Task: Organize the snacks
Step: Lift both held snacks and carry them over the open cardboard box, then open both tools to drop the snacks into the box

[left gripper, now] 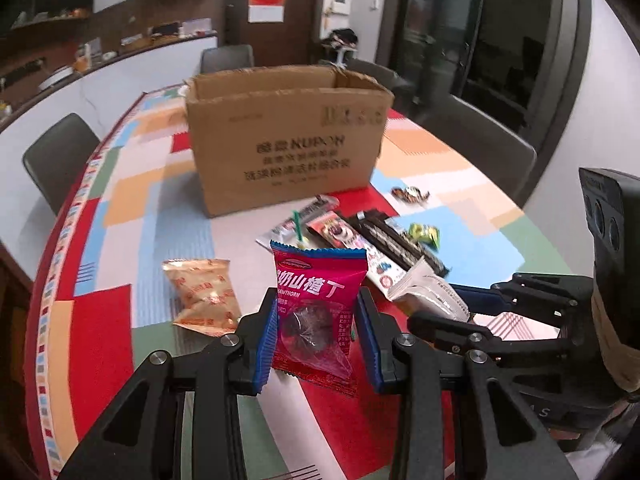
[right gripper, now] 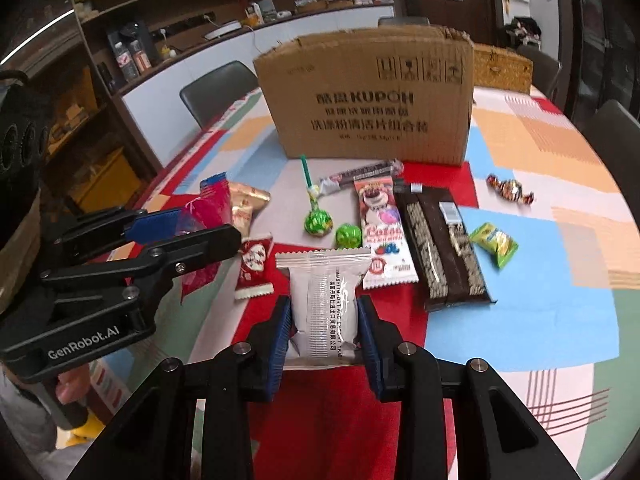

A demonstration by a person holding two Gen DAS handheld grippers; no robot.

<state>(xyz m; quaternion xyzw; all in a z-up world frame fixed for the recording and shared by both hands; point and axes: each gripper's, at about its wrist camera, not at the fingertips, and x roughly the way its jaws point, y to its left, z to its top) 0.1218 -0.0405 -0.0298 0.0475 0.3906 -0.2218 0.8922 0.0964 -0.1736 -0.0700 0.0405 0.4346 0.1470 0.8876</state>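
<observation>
My left gripper (left gripper: 316, 316) is shut on a pink hawthorn snack packet (left gripper: 320, 300) and holds it upright above the table. My right gripper (right gripper: 323, 328) is shut on a white snack packet (right gripper: 324, 304); it also shows in the left wrist view (left gripper: 428, 294). An open cardboard box (left gripper: 280, 132) stands at the table's middle, also in the right wrist view (right gripper: 372, 96). Loose snacks lie in front of it: an orange packet (left gripper: 204, 296), two dark bars (right gripper: 440, 244), a bear-print packet (right gripper: 380, 232), green lollipops (right gripper: 318, 222), a small red packet (right gripper: 254, 266).
A green candy packet (right gripper: 494, 242) and a twisted candy (right gripper: 510, 188) lie to the right on the patterned tablecloth (right gripper: 540, 300). Grey chairs (left gripper: 60, 156) ring the table. A wicker basket (right gripper: 502, 66) stands behind the box. Shelves line the far wall.
</observation>
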